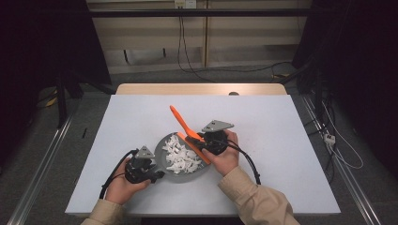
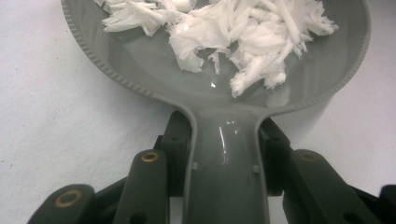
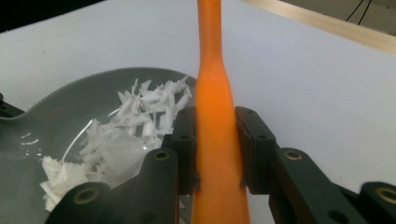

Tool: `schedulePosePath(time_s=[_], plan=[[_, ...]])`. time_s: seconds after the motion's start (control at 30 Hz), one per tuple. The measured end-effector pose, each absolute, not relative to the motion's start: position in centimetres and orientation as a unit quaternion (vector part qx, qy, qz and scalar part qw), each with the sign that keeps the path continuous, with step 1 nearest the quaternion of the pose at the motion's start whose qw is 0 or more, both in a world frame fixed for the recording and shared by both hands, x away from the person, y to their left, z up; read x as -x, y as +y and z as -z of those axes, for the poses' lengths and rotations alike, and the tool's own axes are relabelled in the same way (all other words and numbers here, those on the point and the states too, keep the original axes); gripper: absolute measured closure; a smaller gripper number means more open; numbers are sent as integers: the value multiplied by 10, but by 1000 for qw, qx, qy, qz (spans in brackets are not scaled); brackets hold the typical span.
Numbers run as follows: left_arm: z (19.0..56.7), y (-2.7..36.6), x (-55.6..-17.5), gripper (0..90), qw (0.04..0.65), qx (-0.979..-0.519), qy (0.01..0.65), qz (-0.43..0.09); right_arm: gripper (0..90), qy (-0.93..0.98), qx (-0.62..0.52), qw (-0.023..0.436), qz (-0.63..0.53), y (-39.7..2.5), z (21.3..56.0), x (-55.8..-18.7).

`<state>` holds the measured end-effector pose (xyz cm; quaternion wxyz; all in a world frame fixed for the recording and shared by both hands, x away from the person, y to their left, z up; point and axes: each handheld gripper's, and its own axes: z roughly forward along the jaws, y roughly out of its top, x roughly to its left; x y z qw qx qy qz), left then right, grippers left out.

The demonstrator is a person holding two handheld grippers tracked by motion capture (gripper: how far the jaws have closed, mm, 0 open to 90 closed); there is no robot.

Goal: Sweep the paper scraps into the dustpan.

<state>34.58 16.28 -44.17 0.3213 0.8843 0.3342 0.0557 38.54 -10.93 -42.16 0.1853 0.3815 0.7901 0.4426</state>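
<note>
Grey dustpan (image 1: 180,161) sits flat on the white worktop (image 1: 281,140), near the person's edge, a little left of centre. Pan part holds a loose heap of white paper shreds (image 1: 179,156); in the left gripper view the shreds (image 2: 233,32) lie toward the far side of the pan, with bare grey floor nearer the handle.

Left gripper (image 1: 149,172): fingers (image 2: 175,144) clenched on the dustpan's handle (image 2: 226,158), one pad on each side of it, just where the handle meets the pan. Left hand (image 1: 119,187) wraps the gripper body from below.

Right gripper (image 1: 206,140): fingers (image 3: 184,140) clamped on the handle of an orange brush (image 1: 185,129), pads pressed against both sides. Brush handle tilts up and away toward the far side of the worktop; its flat orange head (image 1: 195,149) lies across the right rim of the pan, touching the shreds. Right hand (image 1: 227,157) grips from the right.

Wooden worktop edge (image 1: 202,89) shows beyond the white sheet.
</note>
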Motion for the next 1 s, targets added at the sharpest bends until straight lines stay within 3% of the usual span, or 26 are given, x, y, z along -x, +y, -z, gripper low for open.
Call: schedulePosePath(time_s=[0.33,0.63,1.0], plan=[[442,161,-345,636,327,-881,336,-58,716,796,-362,173,-454,-95,415,-381],[442,164,-346,637,334,-876,342,-66,715,771,-384,154,-484,-117,404,-386],[439,166,-346,637,349,-867,348,-74,715,754,-406,164,-490,-141,396,-389]])
